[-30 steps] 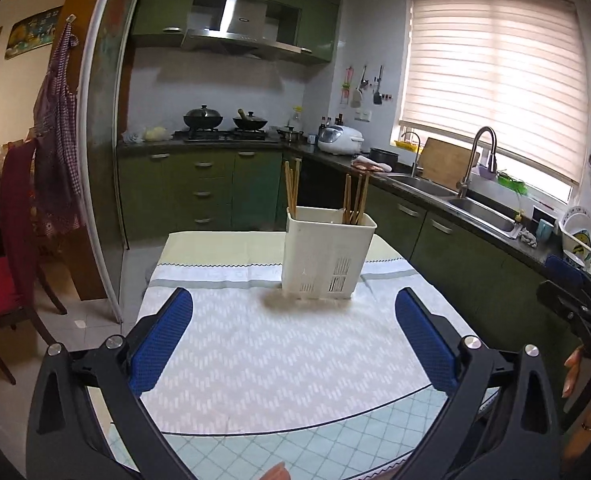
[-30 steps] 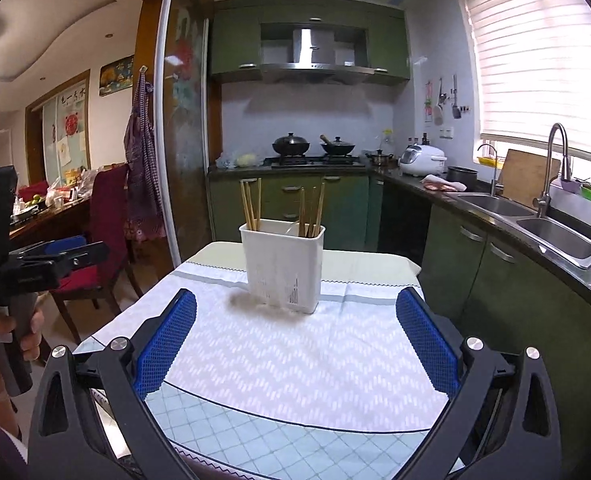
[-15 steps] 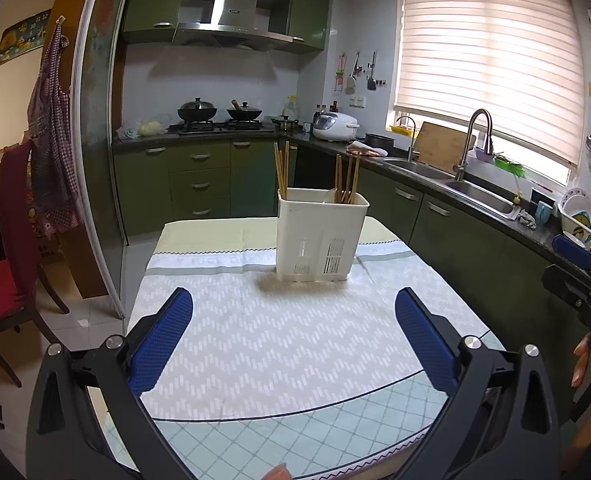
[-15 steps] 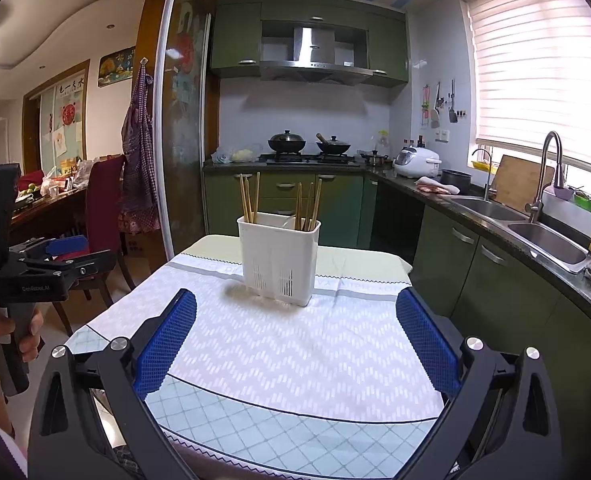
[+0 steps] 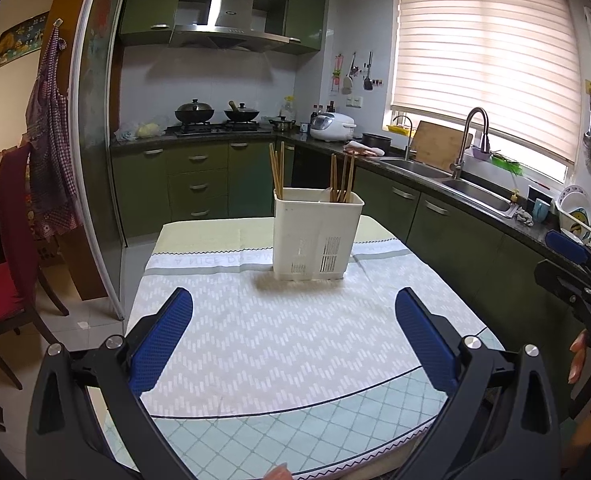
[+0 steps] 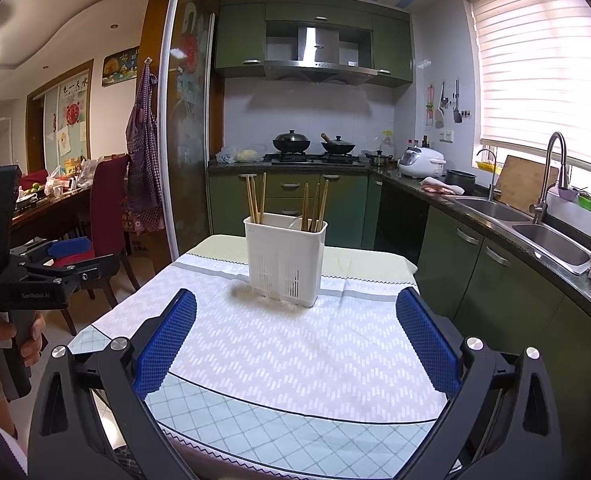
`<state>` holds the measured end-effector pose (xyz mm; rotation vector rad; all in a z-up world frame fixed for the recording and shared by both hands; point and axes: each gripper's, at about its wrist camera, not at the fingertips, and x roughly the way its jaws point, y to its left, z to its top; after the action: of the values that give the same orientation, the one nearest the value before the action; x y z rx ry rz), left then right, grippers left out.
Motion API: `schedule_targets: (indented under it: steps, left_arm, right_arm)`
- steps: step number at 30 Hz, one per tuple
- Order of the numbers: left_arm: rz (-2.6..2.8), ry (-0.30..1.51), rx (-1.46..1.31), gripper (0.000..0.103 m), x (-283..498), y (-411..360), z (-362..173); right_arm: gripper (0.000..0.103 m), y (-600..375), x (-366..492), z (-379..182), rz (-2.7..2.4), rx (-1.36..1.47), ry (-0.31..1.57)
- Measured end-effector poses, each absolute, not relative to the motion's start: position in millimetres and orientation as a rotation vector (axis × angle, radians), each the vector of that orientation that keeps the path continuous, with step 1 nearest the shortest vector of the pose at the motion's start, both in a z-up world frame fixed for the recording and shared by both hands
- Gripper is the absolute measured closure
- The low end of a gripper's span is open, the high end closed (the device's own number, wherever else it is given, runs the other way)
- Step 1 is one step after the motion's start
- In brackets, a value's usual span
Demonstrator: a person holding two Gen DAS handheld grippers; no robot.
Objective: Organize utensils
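Since a second ago our view has shifted slightly; the white utensil caddy [image 5: 318, 236] with chopsticks [image 5: 276, 174] stands at 12 o'clock. Left gripper [image 5: 294, 328] and right gripper [image 6: 295, 330] gape wide, empty. We should approach chopstick tops squarely, pinching gently.

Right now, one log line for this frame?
phase: approach | left tongs: open, empty | right tongs: open, empty | white utensil holder: upright on tablecloth | chopsticks: standing in both compartments
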<state>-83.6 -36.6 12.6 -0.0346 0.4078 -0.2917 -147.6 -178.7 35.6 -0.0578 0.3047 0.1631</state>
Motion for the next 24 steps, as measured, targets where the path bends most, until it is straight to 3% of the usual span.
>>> schedule_targets:
  steps: [24]
  left_arm:
    - [-0.297, 0.410, -0.029, 0.007, -86.3, -40.5, 13.4]
  right_arm:
    - [0.004, -176.8, -140.2, 31.0, 0.178, -0.047, 0.307]
